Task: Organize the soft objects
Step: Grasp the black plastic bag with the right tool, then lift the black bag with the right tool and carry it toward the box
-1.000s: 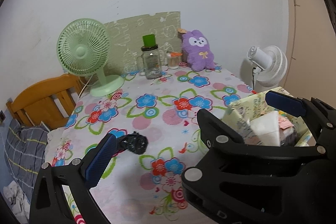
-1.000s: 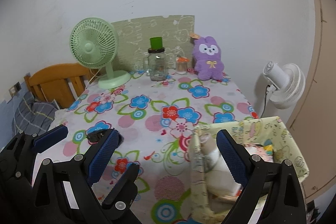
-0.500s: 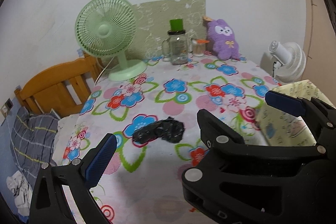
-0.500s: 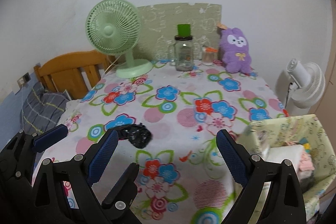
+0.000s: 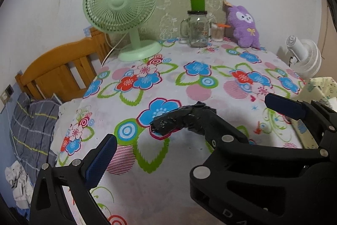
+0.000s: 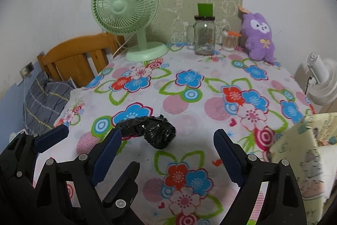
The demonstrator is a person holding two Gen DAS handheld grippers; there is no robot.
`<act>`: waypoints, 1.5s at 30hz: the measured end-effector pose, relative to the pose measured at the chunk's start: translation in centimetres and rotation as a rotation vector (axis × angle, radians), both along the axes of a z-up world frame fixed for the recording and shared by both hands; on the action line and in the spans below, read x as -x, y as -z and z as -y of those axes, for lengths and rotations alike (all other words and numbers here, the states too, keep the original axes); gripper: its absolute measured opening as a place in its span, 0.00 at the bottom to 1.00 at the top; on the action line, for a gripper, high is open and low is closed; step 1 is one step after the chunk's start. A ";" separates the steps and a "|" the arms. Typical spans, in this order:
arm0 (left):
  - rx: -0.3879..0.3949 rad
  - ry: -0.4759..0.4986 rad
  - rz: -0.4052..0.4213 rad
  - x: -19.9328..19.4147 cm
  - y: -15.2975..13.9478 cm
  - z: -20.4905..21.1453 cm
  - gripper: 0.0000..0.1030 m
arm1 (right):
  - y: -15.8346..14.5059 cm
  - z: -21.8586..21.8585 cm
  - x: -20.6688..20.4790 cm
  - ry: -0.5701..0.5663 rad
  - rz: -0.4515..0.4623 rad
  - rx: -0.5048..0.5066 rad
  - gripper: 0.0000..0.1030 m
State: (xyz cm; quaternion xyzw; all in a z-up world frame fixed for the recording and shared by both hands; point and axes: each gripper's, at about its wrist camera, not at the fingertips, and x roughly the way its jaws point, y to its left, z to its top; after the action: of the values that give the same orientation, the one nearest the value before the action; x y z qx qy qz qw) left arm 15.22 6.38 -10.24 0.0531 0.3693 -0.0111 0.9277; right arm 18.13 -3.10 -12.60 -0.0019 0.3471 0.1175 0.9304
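A crumpled black plastic bag (image 5: 181,119) lies on the flowered tablecloth (image 5: 200,77); it also shows in the right wrist view (image 6: 151,130). My left gripper (image 5: 189,130) is open and empty, just short of the bag. In the left wrist view its right finger is hidden behind the right gripper's black frame. My right gripper (image 6: 168,153) is open and empty, with the bag just ahead between its fingers. A purple plush rabbit (image 6: 260,39) sits upright at the table's back right. A pale yellow fabric basket (image 6: 305,151) holding soft items stands at the right edge.
A green desk fan (image 6: 130,14), a glass jar with a green lid (image 6: 204,35) and a small cotton-swab jar (image 6: 229,40) stand along the back wall. A wooden bed headboard (image 6: 80,56) is to the left. A white fan (image 6: 322,81) stands to the right.
Both grippers have swung left, away from the basket, and moved closer to the black bag, which now lies larger and nearer between the fingers. Both remain open.
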 end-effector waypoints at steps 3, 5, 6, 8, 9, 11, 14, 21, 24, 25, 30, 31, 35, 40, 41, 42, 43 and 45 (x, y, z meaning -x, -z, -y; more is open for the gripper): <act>0.016 -0.019 -0.023 -1.1 0.8 -0.6 0.99 | 0.8 -0.5 -1.0 -0.012 -0.017 0.000 0.85; 0.024 -0.028 -0.040 -1.7 1.3 -0.8 0.99 | 1.3 -0.8 -1.7 -0.022 -0.028 0.002 0.83; 0.024 -0.031 -0.047 -1.9 1.6 -0.9 0.99 | 1.6 -0.8 -2.0 -0.031 -0.031 0.005 0.81; 0.014 -0.038 -0.063 -2.5 2.1 -0.9 0.99 | 2.1 -1.0 -2.7 -0.044 -0.037 0.024 0.76; 0.007 -0.042 -0.074 -2.8 2.5 -0.9 0.99 | 2.5 -1.1 -3.1 -0.047 -0.043 0.034 0.73; 0.004 -0.043 -0.094 -3.2 3.1 -0.9 0.99 | 3.1 -1.3 -3.7 -0.058 -0.064 0.041 0.70; 0.007 -0.046 -0.115 -3.7 3.8 -1.1 0.99 | 3.9 -1.4 -4.3 -0.073 -0.089 0.033 0.64; 0.003 -0.051 -0.158 -4.4 5.1 -1.3 0.99 | 5.4 -1.7 -5.1 -0.100 -0.126 0.050 0.33; 0.004 -0.051 -0.157 -4.4 5.1 -1.3 0.99 | 5.3 -1.8 -5.0 -0.100 -0.121 0.058 0.27; 0.002 -0.051 -0.154 -4.3 5.1 -1.2 0.99 | 5.3 -1.8 -5.0 -0.099 -0.122 0.057 0.27; -0.016 -0.046 -0.130 -4.0 4.7 -0.9 0.99 | 5.0 -1.4 -4.5 -0.084 -0.124 0.049 0.23; -0.019 -0.044 -0.125 -3.8 4.6 -0.8 0.99 | 4.9 -1.3 -4.4 -0.082 -0.125 0.048 0.22; -0.021 -0.035 -0.110 -3.2 4.1 -0.3 0.99 | 4.5 -0.9 -3.8 -0.073 -0.123 0.045 0.22; -0.019 -0.023 -0.093 -2.3 3.5 0.3 0.99 | 3.8 -0.2 -2.8 -0.064 -0.108 0.043 0.22; -0.018 -0.021 -0.089 -2.2 3.3 0.4 0.99 | 3.7 0.0 -2.6 -0.064 -0.106 0.041 0.22; -0.018 -0.018 -0.085 -2.0 3.2 0.6 0.99 | 3.5 0.2 -2.3 -0.064 -0.101 0.040 0.22; -0.018 -0.016 -0.081 -1.8 3.0 0.7 0.99 | 3.3 0.2 -2.1 -0.063 -0.098 0.039 0.22; -0.014 -0.013 -0.074 -1.4 2.7 0.9 0.99 | 2.9 0.5 -1.6 -0.062 -0.089 0.038 0.22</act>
State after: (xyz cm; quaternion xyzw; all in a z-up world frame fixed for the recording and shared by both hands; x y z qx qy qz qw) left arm 16.62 5.48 -12.91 0.0569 0.4037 -0.0046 0.9131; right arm 19.75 -3.58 -15.49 -0.0250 0.3902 0.1396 0.9097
